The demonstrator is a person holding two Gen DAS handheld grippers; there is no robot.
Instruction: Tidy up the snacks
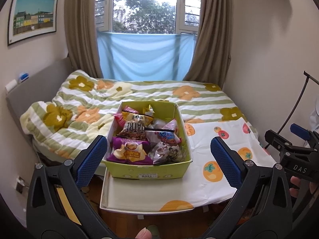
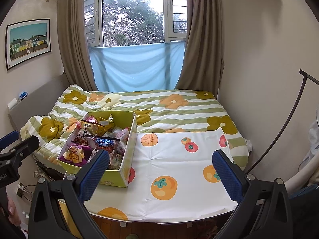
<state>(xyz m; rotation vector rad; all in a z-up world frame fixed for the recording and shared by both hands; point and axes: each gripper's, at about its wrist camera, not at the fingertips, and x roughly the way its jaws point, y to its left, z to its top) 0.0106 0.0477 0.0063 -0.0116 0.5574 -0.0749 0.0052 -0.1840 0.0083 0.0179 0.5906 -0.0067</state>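
The green box [image 1: 147, 169] of snack packets [image 1: 127, 152] (packed full) sits at the bed's [image 2: 179, 107] near left corner; left gripper [image 1: 159, 157] and right gripper [image 2: 161, 175] fingers spread apart, empty.

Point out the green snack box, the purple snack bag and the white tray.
green snack box [image 1: 147, 169], left wrist view, front wall.
purple snack bag [image 1: 128, 151], left wrist view, its yellow label.
white tray [image 1: 127, 195], left wrist view, bare floor.

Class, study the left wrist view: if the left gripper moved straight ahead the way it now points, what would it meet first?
Most likely the green snack box, which sits centred between the open left gripper's fingers. Its near wall, or the purple snack bag just behind it, would come first, though depth is hard to judge here.
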